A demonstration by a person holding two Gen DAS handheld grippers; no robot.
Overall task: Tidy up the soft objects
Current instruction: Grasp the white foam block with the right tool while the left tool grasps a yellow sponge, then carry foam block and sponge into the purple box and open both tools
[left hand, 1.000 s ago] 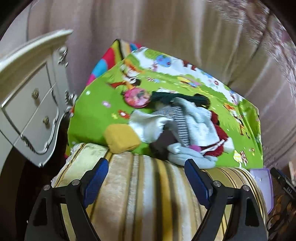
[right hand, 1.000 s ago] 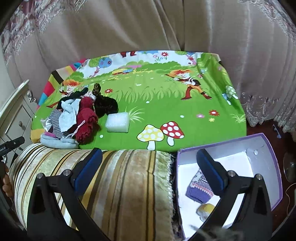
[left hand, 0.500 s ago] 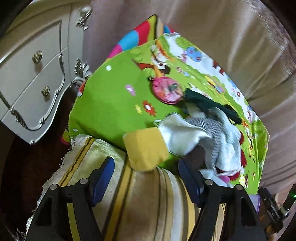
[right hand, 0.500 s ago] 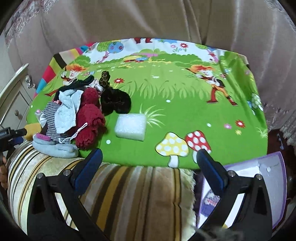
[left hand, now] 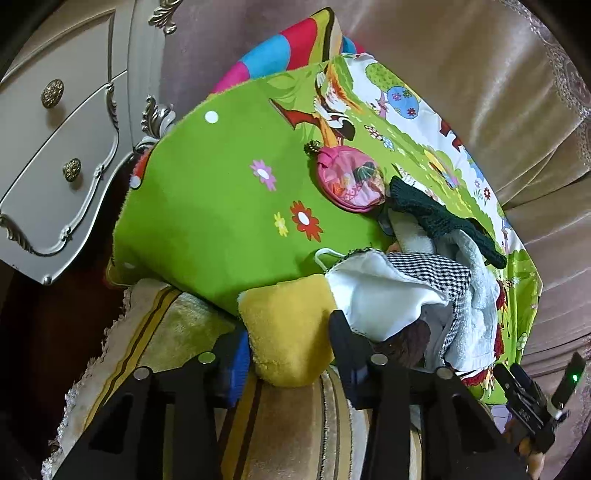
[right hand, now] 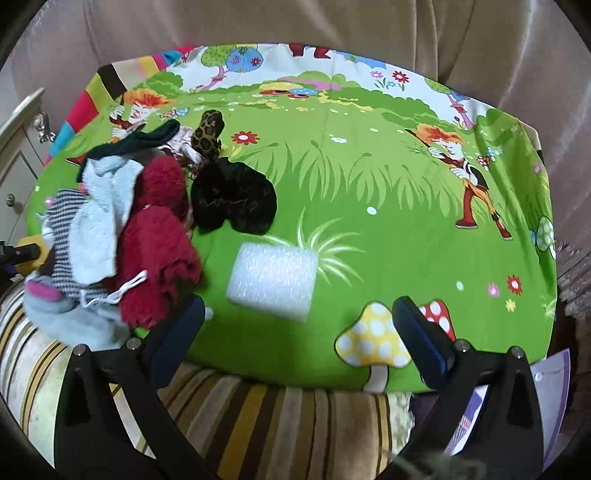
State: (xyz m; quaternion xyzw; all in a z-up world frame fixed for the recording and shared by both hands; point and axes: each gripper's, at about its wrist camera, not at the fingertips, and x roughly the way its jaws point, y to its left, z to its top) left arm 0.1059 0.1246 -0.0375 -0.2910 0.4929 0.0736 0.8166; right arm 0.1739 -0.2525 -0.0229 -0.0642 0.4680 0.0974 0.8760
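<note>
Beige curtains (right hand: 443, 33) hang behind a surface covered with a bright green cartoon-print cloth (right hand: 388, 229), and a striped tan-and-brown rug (right hand: 277, 417) runs along its near edge. In the left wrist view, the left gripper (left hand: 291, 343) sits at bottom centre with a fuzzy yellow plush block (left hand: 288, 328) between its jaws, which are closing on it; the pads look right up against its sides. Just right of the block is a heap of soft clothes (left hand: 424, 280): white cloth, checked fabric, a dark green knit. A round pink pouch (left hand: 351, 177) lies above it. A white ornate dresser (left hand: 55, 147) fills the upper left. In the right wrist view, the right gripper (right hand: 299, 332) has its jaws wide with nothing between them, just below a white foam block (right hand: 273, 280) at centre frame. A fluffy black item (right hand: 232, 203) sits above the foam.
</note>
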